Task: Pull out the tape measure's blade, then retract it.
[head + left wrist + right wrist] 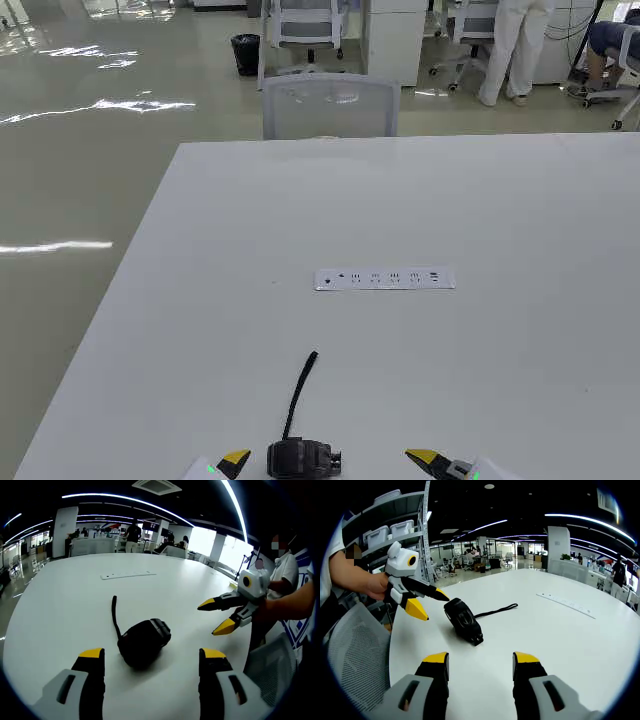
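Note:
A black tape measure (303, 458) lies on the white table (400, 200) near its front edge, with its black wrist strap (299, 390) stretched away from me. The blade is inside the case. My left gripper (235, 460) is just left of the tape measure (145, 641) and stands open (152, 655), a short way from the case. To the right of the tape measure (464, 620), my right gripper (425, 458) is open (480, 657) with nothing between its fingers. Each gripper view also shows the other gripper (227, 614), (422, 602) open beside the case.
A white power strip (385, 279) is set flush in the middle of the table. Behind the far edge stands a grey mesh chair (330, 105). Beyond it are a black bin (245, 53), more chairs and a standing person (515, 50).

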A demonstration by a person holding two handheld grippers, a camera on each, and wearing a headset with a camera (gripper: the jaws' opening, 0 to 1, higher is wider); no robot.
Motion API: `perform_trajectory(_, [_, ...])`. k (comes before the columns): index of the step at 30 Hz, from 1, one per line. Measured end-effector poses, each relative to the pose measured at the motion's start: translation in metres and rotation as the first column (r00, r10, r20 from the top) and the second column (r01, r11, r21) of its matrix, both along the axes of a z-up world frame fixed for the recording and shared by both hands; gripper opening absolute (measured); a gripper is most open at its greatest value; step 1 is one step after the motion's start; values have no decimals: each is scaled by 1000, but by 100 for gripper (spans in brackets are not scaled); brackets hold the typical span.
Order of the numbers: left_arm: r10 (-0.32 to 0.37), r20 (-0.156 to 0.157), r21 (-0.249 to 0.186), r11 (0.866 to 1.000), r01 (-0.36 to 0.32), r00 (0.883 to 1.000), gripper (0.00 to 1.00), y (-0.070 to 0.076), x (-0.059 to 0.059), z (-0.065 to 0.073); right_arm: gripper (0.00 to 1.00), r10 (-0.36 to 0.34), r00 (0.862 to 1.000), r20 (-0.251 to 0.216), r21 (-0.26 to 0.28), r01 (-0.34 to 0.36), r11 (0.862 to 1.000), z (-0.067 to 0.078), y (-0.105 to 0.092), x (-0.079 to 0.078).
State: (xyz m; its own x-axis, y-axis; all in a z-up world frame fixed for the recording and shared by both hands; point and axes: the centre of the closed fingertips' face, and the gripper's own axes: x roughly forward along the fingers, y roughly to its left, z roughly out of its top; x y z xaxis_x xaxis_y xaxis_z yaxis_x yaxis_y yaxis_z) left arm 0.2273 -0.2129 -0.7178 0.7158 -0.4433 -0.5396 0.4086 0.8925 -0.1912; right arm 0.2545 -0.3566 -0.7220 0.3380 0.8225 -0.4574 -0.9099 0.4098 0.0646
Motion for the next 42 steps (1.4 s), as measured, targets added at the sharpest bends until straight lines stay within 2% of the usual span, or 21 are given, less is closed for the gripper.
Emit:
perform_trajectory(11, [2,2,-7,1000,-2,1000,75,13,-13,2,52,-34,999,11,6,34,999,9,-12,-7])
perform_trajectory(23, [19,2,-8,1000,-19,1000,75,25,-27,1,53,-66,998,0,11,66,998,6,-23,-20])
perform_trajectory(27, [13,5,-9,1000,-13,1000,75,25,-34,4,53,-71,997,3,13,71,997,10,-25,-24])
perform_trajectory(34, [29,-5,-16,999,-29,1000,76,35,-44,0,54,-78,997,6,12,78,997,10,-31,-28])
perform_trajectory(42, [33,-2,-18,999,-33,999,77,41,-52,2,54,-89,996,5,14,88,996,14,-37,-34])
